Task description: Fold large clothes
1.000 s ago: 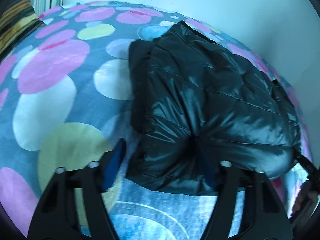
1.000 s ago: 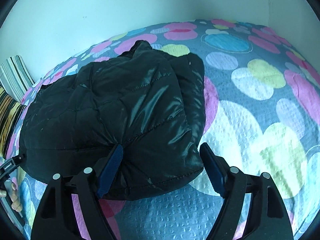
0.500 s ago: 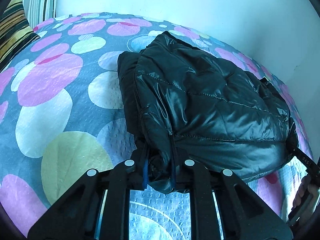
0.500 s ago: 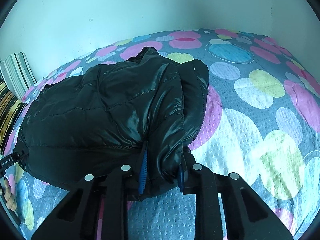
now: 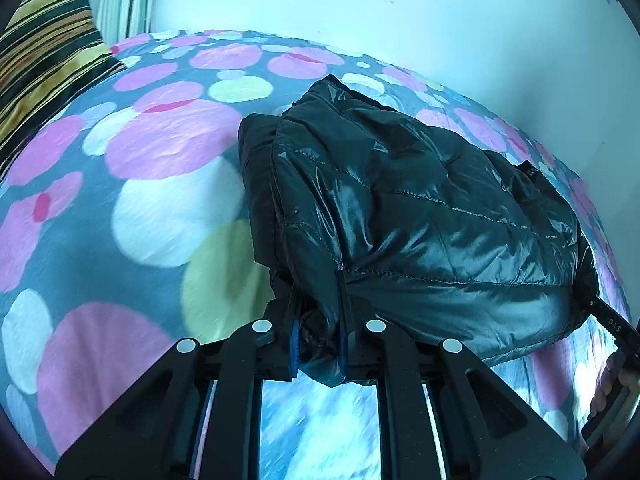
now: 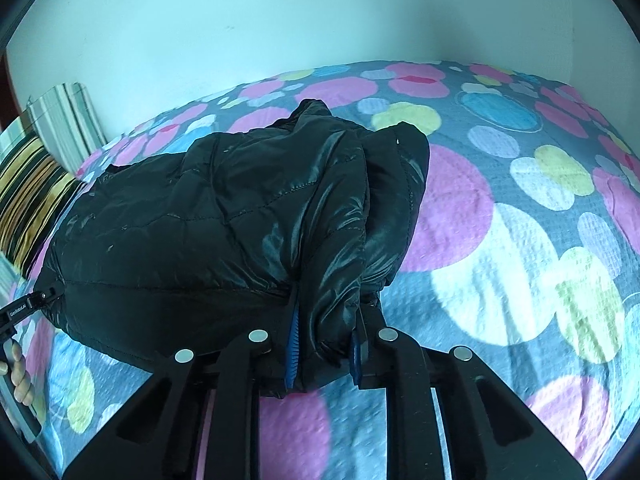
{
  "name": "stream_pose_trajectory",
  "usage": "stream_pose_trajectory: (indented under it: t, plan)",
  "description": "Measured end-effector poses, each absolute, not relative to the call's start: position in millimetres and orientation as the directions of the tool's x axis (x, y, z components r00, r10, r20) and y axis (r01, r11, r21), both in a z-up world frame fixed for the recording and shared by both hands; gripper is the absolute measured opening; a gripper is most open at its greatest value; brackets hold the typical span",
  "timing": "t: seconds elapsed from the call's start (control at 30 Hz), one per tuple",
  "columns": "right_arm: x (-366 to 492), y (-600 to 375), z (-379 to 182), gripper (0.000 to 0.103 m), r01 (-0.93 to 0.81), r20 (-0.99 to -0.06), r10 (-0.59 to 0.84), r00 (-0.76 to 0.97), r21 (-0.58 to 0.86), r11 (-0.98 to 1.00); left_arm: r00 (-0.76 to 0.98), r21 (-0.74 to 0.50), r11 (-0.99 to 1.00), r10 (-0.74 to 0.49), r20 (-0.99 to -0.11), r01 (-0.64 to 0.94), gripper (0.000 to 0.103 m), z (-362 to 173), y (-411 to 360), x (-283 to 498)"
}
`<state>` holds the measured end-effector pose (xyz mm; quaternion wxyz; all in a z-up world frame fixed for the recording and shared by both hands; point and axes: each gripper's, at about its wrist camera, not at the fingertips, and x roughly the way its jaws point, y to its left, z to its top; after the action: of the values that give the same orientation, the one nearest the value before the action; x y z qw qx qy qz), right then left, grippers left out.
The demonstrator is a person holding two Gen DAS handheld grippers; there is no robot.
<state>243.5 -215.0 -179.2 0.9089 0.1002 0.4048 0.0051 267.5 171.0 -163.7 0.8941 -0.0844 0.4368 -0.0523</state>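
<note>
One black puffer jacket (image 5: 420, 216), folded bundle, mid-bed, toward wall-side edge of spotted bedspread (image 5: 168, 148). Two grippers: left gripper (image 5: 318, 344) clenched on near hem corner; right gripper (image 6: 324, 344), jaws just closing, pinching opposite corner. Two striped pillows (image 6: 44, 160) at bed's end.

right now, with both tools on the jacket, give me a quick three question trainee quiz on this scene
1. True or false: the left tool is shut on the black jacket.
2. What does the right tool pinch? A) striped pillow B) jacket's near edge C) bedspread
3. What does the jacket lie on?

Key: 1 true. 2 B. 3 the bedspread with coloured circles.
</note>
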Motion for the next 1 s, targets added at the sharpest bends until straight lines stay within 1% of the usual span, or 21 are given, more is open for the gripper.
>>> stream_pose_trajectory:
  t: [0.27, 0.5, 0.73, 1.0]
  plan:
    - [204, -187, -176, 0.019, -0.013, -0.732, 0.156, 0.663, 0.197, 0.980, 0.611, -0.196, 0.981, -0.154, -0.776, -0.002, 0.013, -155, 200, 217]
    - [174, -176, -171, 0.019, -0.047, -0.734, 0.188, 0.653, 0.209, 0.977, 0.611, -0.204, 0.979, -0.143, -0.779, -0.030, 0.013, -157, 212, 187]
    - [151, -167, -171, 0.019, -0.064, -0.733, 0.189, 0.653, 0.195, 0.979, 0.605, -0.210, 0.976, -0.137, -0.785, -0.051, 0.013, -164, 219, 188]
    - [148, -167, -173, 0.020, -0.056, -0.733, 0.183, 0.655, 0.194, 0.979, 0.606, -0.198, 0.979, -0.131, -0.784, -0.045, 0.013, -166, 218, 187]
